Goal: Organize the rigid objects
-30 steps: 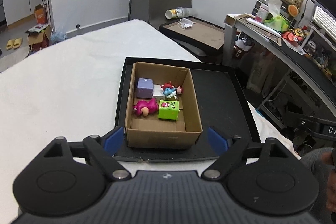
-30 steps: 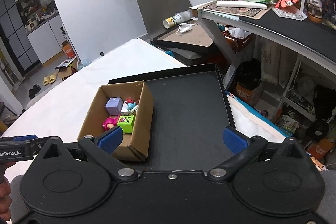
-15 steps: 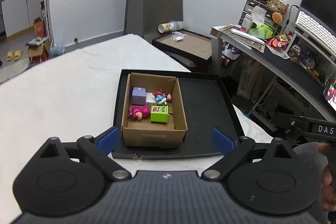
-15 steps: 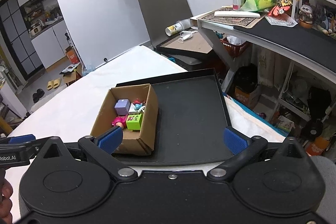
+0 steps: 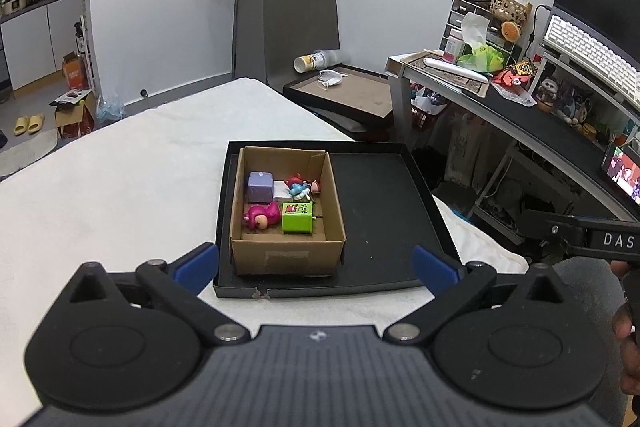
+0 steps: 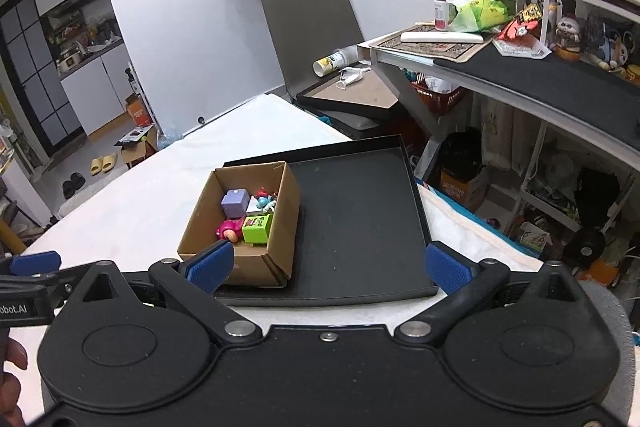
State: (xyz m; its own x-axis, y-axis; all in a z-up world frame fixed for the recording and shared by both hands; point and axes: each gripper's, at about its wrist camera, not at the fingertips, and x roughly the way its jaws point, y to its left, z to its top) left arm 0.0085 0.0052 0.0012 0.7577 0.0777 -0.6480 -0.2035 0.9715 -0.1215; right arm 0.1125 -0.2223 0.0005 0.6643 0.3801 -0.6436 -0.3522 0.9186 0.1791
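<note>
The left gripper (image 5: 316, 263), blue-padded, has its jaws opening wide with nothing between them, touching nothing; the right gripper (image 6: 326, 267) likewise stands spread and empty. White letters "DAS" show on its body at 3 o'clock in the left view. At 12 o'clock an open brown cardboard box (image 5: 286, 255) sits in the left half of a shallow black tray (image 5: 384, 211) on the white-covered table (image 5: 100, 187). Inside lie a lilac cube (image 5: 260, 187), a pink plush figure (image 5: 262, 217), a lime-green printed block (image 5: 298, 217) and a small red-and-blue figurine (image 5: 298, 187); the printing is unreadable
</note>
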